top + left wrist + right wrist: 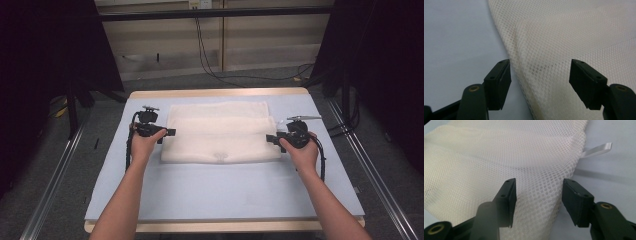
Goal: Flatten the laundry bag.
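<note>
1. Two grippers are flanking a folded cream mesh cloth (220, 132) that is lying flat on the pale blue bench (225, 185), toward its far half.
2. The left gripper (170, 132) is sitting at the cloth's left edge, held in the person's left hand (144, 142), with its jaws pointing inward at the fabric.
3. In the left gripper view, the jaws are standing apart, and the mesh cloth (564, 45) is running between them: its edge is passing just beside the left-hand jaw, while the bare bench (456, 37) is showing beyond that edge.
4. The right gripper (272, 139) is waiting at the cloth's right edge, held in the right hand (302, 150), jaws aimed inward too.
5. In the right gripper view, the jaws are also standing apart, with the hemmed edge of the mesh cloth (499, 157) lying in the gap between them, not pinched.
6. A white ribbon loop (599, 148) is sticking out from that hem, farther along the edge and resting on the bench (614, 175).
</note>
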A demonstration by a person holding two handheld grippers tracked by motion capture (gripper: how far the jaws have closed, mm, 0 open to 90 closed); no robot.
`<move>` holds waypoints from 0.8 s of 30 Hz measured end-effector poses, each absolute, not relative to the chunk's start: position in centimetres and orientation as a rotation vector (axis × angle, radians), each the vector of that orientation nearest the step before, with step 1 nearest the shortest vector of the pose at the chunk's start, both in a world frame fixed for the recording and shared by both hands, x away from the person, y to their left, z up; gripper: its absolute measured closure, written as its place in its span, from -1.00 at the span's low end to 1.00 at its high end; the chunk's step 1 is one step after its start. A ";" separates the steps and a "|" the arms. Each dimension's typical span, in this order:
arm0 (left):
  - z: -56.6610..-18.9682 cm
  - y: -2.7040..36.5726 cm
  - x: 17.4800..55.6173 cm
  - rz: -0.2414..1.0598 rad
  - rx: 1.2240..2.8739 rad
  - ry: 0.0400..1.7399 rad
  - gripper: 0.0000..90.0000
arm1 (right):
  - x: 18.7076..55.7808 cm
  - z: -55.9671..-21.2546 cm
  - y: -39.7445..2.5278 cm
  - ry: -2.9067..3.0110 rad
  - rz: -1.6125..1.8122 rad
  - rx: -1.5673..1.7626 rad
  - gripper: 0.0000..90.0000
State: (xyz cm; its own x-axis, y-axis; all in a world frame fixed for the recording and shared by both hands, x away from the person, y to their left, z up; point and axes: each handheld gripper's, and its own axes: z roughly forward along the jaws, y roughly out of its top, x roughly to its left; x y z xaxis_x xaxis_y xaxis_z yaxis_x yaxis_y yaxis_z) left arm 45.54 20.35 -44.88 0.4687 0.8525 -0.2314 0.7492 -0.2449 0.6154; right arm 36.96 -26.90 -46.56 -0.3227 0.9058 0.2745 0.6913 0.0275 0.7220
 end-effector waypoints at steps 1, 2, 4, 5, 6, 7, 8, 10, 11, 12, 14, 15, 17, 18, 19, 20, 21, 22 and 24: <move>-45.0 20.3 45.6 0.191 2.039 1.332 -0.19 | 37.0 -46.6 -26.9 2.042 1.182 1.660 0.12; -45.1 20.3 45.7 0.194 2.044 1.329 -0.15 | 37.0 -46.6 -27.0 2.041 1.179 1.659 0.18; -45.3 20.2 45.7 0.175 2.040 1.340 -0.05 | 37.0 -46.6 -27.0 2.044 1.187 1.655 0.24; -45.4 20.2 45.8 0.166 2.062 1.333 -0.01 | 37.0 -46.6 -27.0 2.043 1.185 1.654 0.29; -45.5 20.1 45.8 0.163 2.047 1.338 0.05 | 37.0 -46.6 -27.0 2.044 1.182 1.650 0.35; -45.4 20.0 45.8 0.164 2.047 1.337 0.10 | 37.0 -46.5 -27.1 2.044 1.184 1.646 0.41; -45.3 20.0 45.7 0.169 2.047 1.336 0.13 | 37.0 -46.5 -27.1 2.042 1.187 1.641 0.48; -45.1 20.2 45.7 0.169 2.063 1.327 0.30 | 36.9 -46.4 -27.2 2.039 1.198 1.639 0.61; -45.0 20.2 45.6 0.172 2.045 1.342 0.37 | 36.9 -46.3 -27.2 2.042 1.211 1.643 0.65; -44.9 20.4 45.6 0.177 2.038 1.350 0.48 | 36.8 -46.2 -27.3 2.044 1.222 1.632 0.70; -44.5 20.6 45.5 0.155 2.035 1.341 0.66 | 36.7 -46.0 -27.3 2.041 1.241 1.621 0.82; -44.3 20.6 45.4 0.141 2.025 1.342 0.73 | 36.6 -45.8 -27.3 2.038 1.248 1.621 0.86; -43.9 20.6 45.1 0.134 2.025 1.335 0.80 | 36.6 -45.7 -27.4 2.038 1.266 1.609 0.89; -43.8 20.6 44.9 0.136 2.005 1.340 0.84 | 36.4 -45.6 -27.4 2.038 1.265 1.607 0.91; -43.5 20.7 44.8 0.132 2.007 1.331 0.84 | 36.4 -45.6 -27.4 2.038 1.265 1.607 0.91; -43.3 20.8 44.6 0.130 2.011 1.323 0.85 | 36.3 -45.6 -27.4 2.037 1.273 1.599 0.91; -43.1 20.8 44.4 0.136 2.012 1.320 0.85 | 36.1 -45.5 -27.5 2.034 1.278 1.593 0.91; -42.9 20.9 44.3 0.138 2.009 1.313 0.86 | 35.9 -45.4 -27.6 2.029 1.288 1.598 0.91; -42.5 21.1 43.9 0.141 1.996 1.304 0.86 | 35.6 -45.3 -27.7 2.030 1.286 1.586 0.91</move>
State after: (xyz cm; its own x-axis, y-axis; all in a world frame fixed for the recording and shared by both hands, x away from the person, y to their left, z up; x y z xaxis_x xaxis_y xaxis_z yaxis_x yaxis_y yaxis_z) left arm 43.94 21.11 -42.51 0.4786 0.8293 -0.2886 0.7487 -0.2137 0.6275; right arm 35.59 -27.70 -45.28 -0.3695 0.8793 0.3006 0.6476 0.0117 0.7619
